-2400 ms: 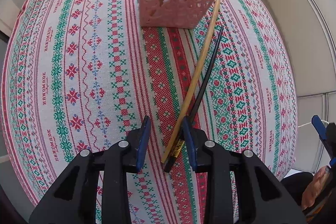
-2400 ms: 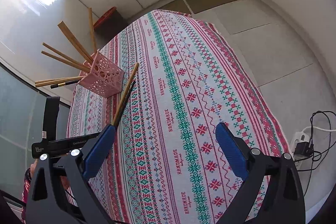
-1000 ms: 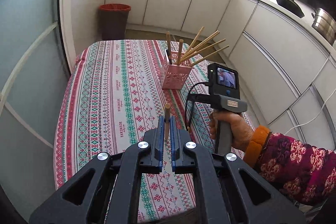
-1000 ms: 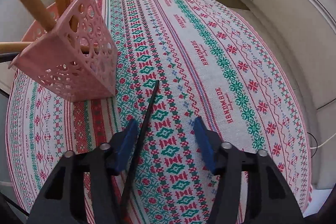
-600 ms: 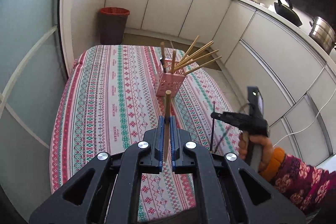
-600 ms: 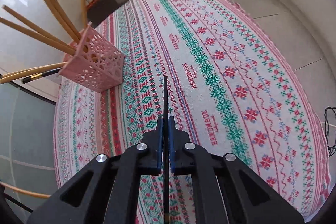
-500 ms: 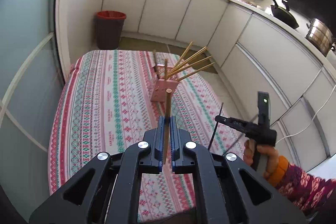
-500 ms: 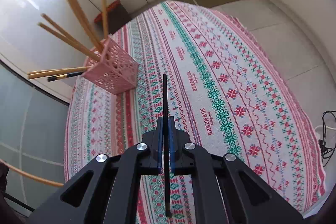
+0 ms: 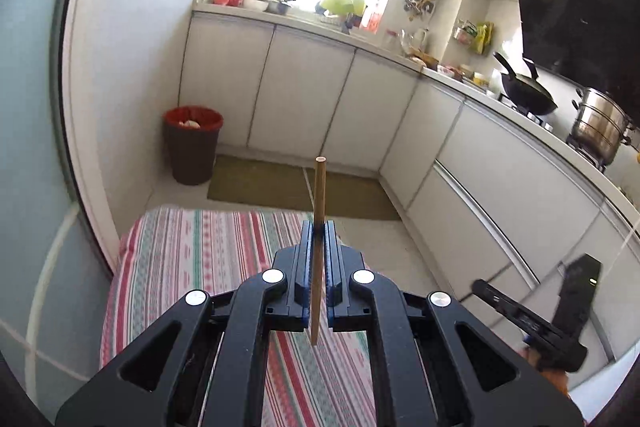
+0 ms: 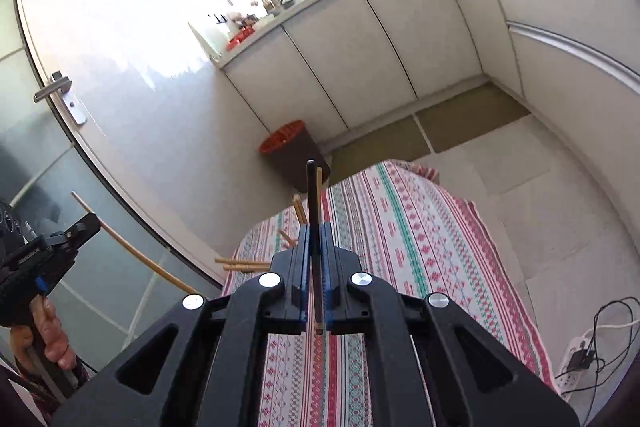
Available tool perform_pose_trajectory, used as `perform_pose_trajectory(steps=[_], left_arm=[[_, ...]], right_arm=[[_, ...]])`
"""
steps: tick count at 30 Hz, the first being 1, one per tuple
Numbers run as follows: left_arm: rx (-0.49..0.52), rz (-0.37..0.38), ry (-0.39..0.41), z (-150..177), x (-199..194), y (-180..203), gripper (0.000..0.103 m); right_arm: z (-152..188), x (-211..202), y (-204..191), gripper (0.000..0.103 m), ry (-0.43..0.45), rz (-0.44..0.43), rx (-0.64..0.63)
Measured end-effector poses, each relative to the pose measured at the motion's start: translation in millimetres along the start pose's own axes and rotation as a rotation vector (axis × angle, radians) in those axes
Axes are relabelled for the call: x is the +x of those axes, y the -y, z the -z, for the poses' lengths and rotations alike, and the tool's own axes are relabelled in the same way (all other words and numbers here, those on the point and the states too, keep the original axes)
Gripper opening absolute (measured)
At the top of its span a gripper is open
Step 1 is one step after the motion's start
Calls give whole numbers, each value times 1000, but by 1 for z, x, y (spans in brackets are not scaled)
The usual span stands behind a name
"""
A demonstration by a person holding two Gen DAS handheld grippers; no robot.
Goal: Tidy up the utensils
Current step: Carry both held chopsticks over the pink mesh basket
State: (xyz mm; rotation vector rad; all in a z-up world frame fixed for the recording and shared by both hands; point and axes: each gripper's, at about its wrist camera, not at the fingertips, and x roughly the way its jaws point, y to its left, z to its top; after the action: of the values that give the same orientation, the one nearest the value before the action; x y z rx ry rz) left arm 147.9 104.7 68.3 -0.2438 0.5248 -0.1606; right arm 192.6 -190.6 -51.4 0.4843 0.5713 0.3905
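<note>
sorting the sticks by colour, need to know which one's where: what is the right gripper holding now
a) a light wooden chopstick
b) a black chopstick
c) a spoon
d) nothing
b: in the right wrist view the right gripper is shut on a black chopstick standing up between its pads; the light wooden chopstick is in the left gripper.

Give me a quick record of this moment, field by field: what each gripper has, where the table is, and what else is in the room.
left gripper: shut on a wooden chopstick, held upright
right gripper: shut on a black chopstick, held upright
table: below both grippers, under a striped patterned cloth
stored chopsticks: wooden ends show behind the right gripper; their holder is hidden
trash bin: red-rimmed, on the floor by the cabinets
stove side: wok and steel pot on the counter
</note>
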Motion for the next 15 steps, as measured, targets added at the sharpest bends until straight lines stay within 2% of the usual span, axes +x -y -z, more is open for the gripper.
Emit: perform_pose_trajectory(steps=[3, 9, 11, 14, 15], left_arm=[[-8, -41, 7, -16, 29, -3, 4], [-26, -115, -40, -26, 98, -18, 4], [-27, -157, -76, -21, 125, -24, 6], [-73, -160, -165, -5, 153, -36, 7], [-96, -159, -172, -1, 154, -42, 7]], right_arm=[[-18, -4, -8, 5, 26, -14, -26], [-42, 6, -8, 5, 30, -18, -44], [-44, 8, -9, 5, 29, -13, -46], [-48, 12, -7, 5, 27, -20, -41], [-48, 11, -7, 5, 33, -22, -45]])
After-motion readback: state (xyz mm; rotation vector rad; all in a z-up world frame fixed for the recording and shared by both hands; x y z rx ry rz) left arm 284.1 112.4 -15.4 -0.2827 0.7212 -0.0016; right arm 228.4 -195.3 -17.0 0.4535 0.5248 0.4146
